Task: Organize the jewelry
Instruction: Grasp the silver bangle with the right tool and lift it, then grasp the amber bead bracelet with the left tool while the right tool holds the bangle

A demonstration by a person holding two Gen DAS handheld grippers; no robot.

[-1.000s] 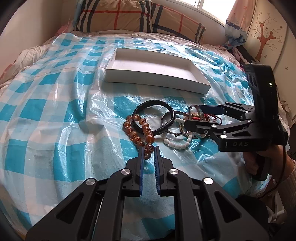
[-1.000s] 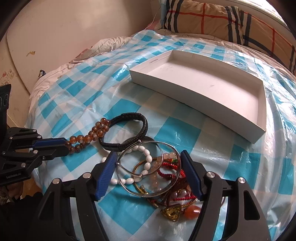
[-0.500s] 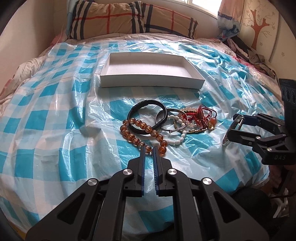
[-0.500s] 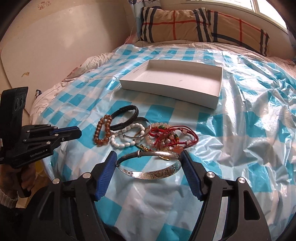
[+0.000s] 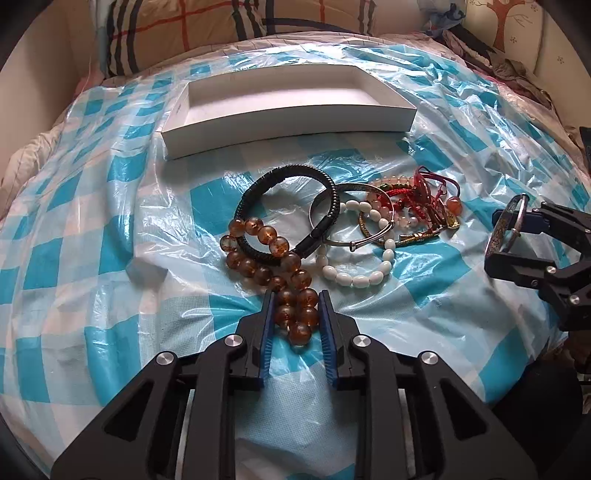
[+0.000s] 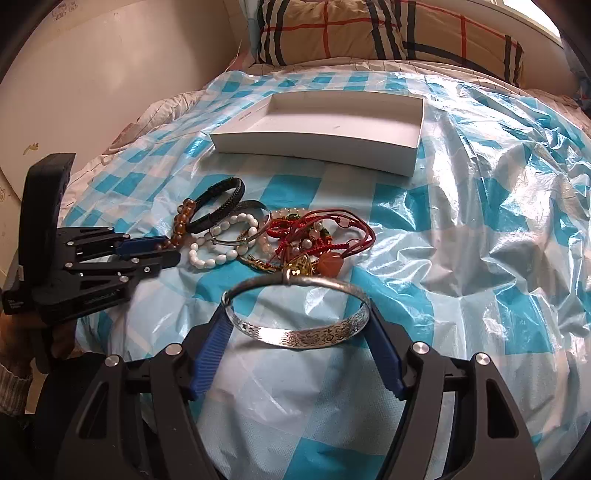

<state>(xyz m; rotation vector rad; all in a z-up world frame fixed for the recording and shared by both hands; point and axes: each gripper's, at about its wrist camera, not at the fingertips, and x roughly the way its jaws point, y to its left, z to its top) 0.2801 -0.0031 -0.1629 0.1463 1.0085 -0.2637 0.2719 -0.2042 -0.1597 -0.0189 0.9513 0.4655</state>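
Bracelets: approx 6 [image 5: 284, 218]; box x1 [image 5: 288, 122].

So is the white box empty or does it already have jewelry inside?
Empty: the white box shows only its bare floor in both views.

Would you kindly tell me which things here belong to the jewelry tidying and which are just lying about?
Job: white box; silver bangle; amber beads; black bracelet; white beads; red cords.
Lying about: plaid pillow; checked plastic sheet.
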